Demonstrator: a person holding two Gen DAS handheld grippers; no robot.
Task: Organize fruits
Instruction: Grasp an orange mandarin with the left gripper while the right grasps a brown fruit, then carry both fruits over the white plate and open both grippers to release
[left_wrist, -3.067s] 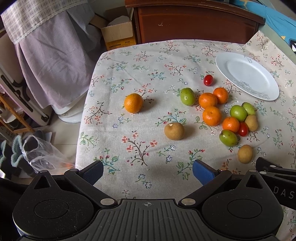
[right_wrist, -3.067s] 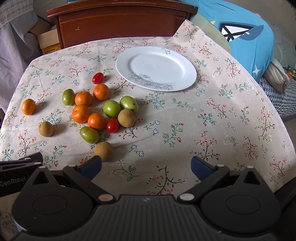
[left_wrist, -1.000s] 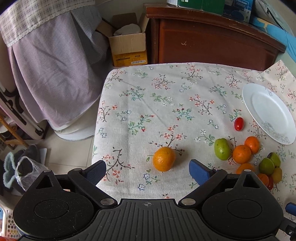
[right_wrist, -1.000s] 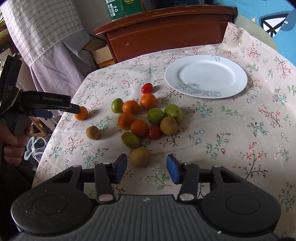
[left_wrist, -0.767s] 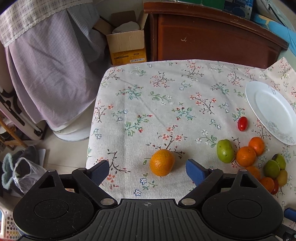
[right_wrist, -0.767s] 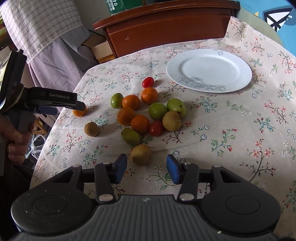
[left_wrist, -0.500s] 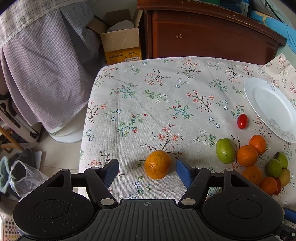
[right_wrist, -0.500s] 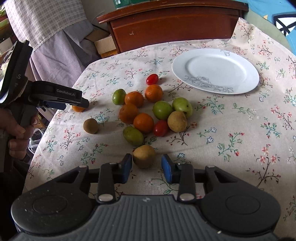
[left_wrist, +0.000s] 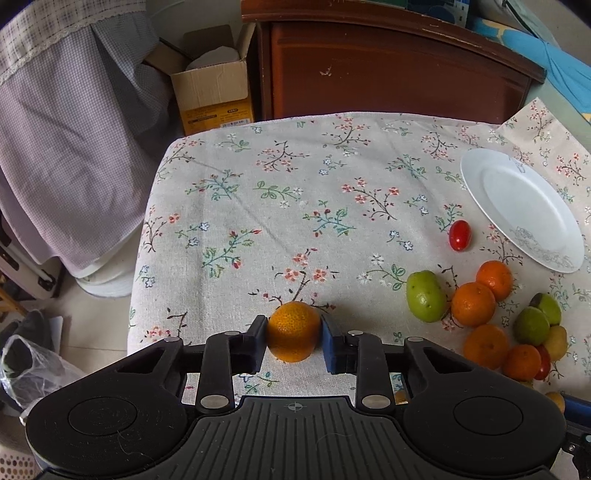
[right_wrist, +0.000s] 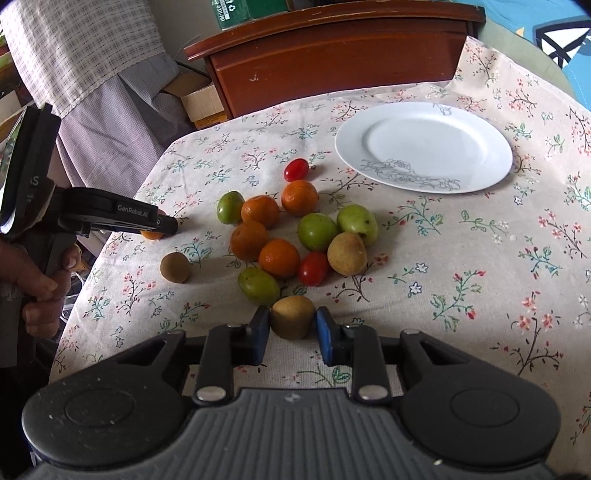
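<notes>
From the right wrist the left gripper (right_wrist: 162, 224) hides most of its mandarin (left_wrist: 293, 331), while each pair of jaws has just been closing: the left pinches that mandarin on the floral tablecloth (left_wrist: 258, 206), and the right gripper (right_wrist: 291, 330) pinches a brownish-yellow fruit (right_wrist: 291, 316) beside the fruit pile (right_wrist: 288, 232).

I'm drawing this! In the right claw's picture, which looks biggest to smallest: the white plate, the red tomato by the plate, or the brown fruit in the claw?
1. white plate
2. brown fruit, though nearness to the camera enlarges it
3. red tomato
</notes>
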